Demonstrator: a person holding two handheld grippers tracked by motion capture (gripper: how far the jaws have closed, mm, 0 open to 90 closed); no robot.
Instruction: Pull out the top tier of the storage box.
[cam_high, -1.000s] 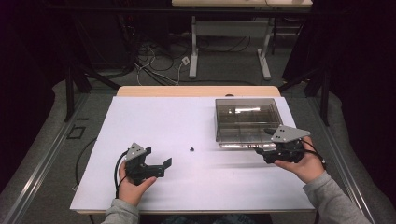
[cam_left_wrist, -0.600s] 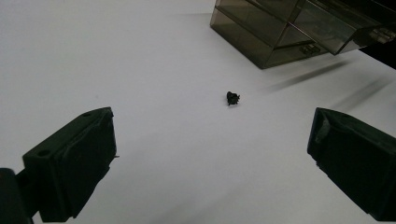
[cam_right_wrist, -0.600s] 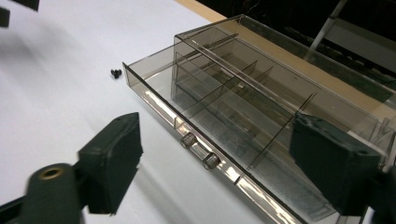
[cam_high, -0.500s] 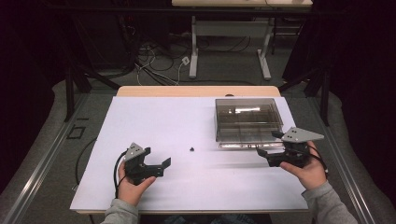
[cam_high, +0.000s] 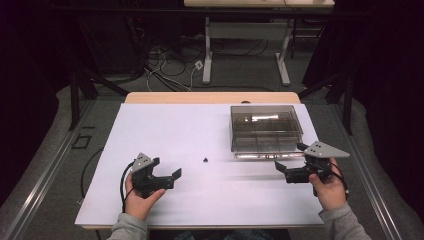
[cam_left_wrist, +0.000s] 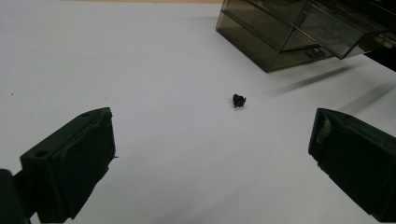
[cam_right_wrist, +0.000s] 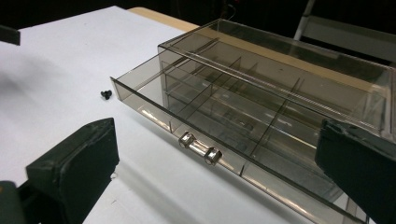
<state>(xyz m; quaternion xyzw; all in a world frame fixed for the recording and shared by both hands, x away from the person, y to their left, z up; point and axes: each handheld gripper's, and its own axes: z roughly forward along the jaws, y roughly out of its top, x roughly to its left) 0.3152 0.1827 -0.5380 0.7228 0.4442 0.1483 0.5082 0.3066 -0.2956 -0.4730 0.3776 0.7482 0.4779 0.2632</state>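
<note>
Right tongs (cam_high: 289, 169), just opened and empty, lie level near the drawer (cam_right_wrist: 233, 140); left tongs (cam_high: 167, 170) released; screw (cam_high: 205, 160) indistinct.

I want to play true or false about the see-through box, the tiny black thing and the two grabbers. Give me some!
1. The drawer of the see-through box is pulled partly out. True.
2. The tiny black thing lies inside the drawer. False: it lies on the white table, left of the box.
3. The left grabber is squeezing the tiny black thing. False: it is open and apart from it.
4. The right grabber is open, holding nothing. True.
5. The drawer has a small shiny handle. True.
</note>
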